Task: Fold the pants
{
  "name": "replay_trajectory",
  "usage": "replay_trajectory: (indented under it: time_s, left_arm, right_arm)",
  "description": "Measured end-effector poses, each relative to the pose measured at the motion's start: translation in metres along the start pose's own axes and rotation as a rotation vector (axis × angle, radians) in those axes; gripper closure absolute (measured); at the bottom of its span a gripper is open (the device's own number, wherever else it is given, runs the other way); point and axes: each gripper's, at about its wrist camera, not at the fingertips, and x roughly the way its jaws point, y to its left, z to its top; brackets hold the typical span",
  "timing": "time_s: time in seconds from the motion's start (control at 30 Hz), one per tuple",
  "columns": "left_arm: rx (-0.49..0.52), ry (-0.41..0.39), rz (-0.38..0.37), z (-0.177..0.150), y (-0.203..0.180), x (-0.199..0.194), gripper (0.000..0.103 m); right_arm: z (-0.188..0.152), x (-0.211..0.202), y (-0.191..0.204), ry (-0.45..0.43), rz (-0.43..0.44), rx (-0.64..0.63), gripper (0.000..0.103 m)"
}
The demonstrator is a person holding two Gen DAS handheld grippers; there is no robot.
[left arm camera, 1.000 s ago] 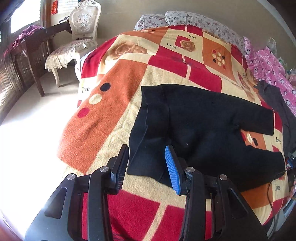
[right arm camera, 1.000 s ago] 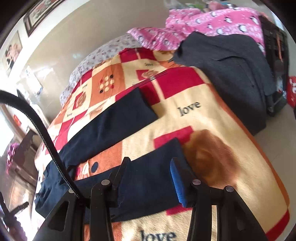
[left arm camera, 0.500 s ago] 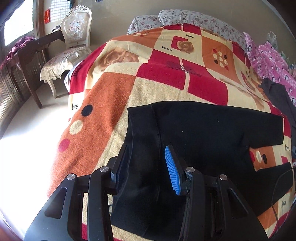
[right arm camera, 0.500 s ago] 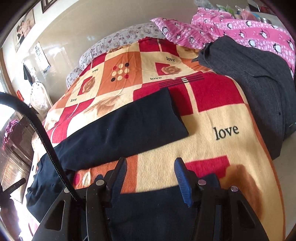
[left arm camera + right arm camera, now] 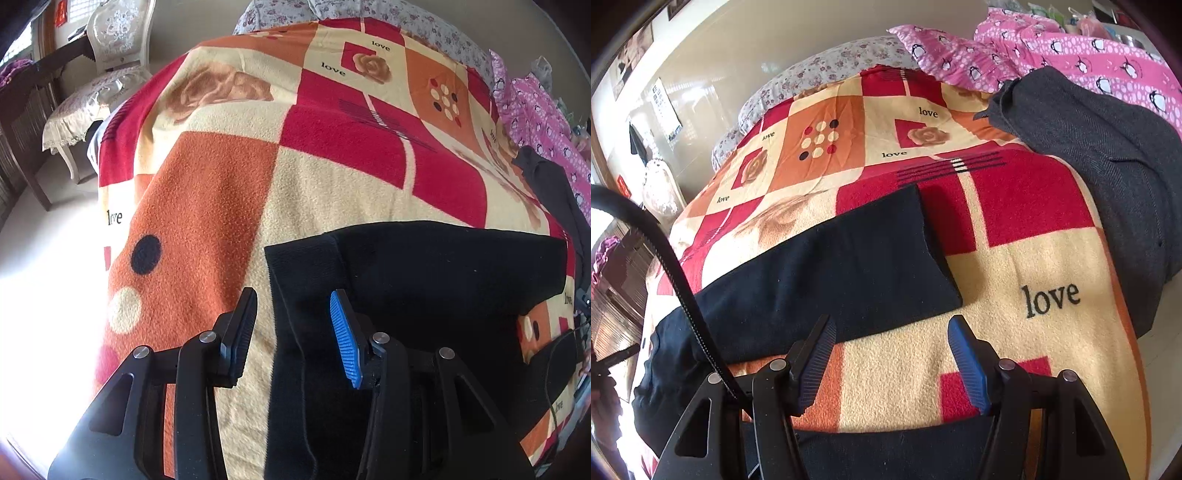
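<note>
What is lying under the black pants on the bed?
The black pants lie flat on a patterned fleece blanket in red, orange and cream, printed with "love". The blanket's pattern beneath the pants is covered, so anything hidden under them cannot be seen.

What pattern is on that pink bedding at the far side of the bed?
The pink bedding has white dots and small black-and-white penguins, clearest in the right wrist view.

Both views look close and low over the blanket (image 5: 229,206) toward the pillows (image 5: 827,70). Left sits near the chair (image 5: 107,74) side, right opposite; both share the pants (image 5: 443,280).
</note>
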Motion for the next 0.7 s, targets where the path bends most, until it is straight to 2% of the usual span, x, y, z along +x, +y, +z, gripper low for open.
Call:
replay_trajectory:
  time_s: [0.07,0.27,0.4,0.5,0.6,0.7]
  left_arm:
    - [0.003,-0.003,0.0,0.005,0.008,0.01,0.062]
    - [0.045,-0.017,-0.073,0.014,0.009,0.023,0.062]
    - [0.113,-0.035,-0.062,0.023,0.003,0.032,0.062]
    - [0.165,-0.036,-0.105,0.029,-0.003,0.037,0.062]
    - [0.186,-0.005,-0.174,0.035,-0.008,0.046,0.061]
    - [0.212,0.006,-0.185,0.041,-0.018,0.052,0.061]
  right_arm:
    - [0.005,0.003,-0.004,-0.01,0.005,0.009,0.042]
    - [0.028,0.013,-0.018,-0.027,0.008,0.019,0.042]
    - [0.041,0.022,-0.03,-0.019,0.023,0.023,0.042]
    - [0.05,0.029,-0.037,-0.004,0.062,-0.006,0.04]
    - [0.061,0.037,-0.045,-0.004,0.05,-0.029,0.035]
    - [0.071,0.046,-0.052,-0.011,0.055,-0.016,0.034]
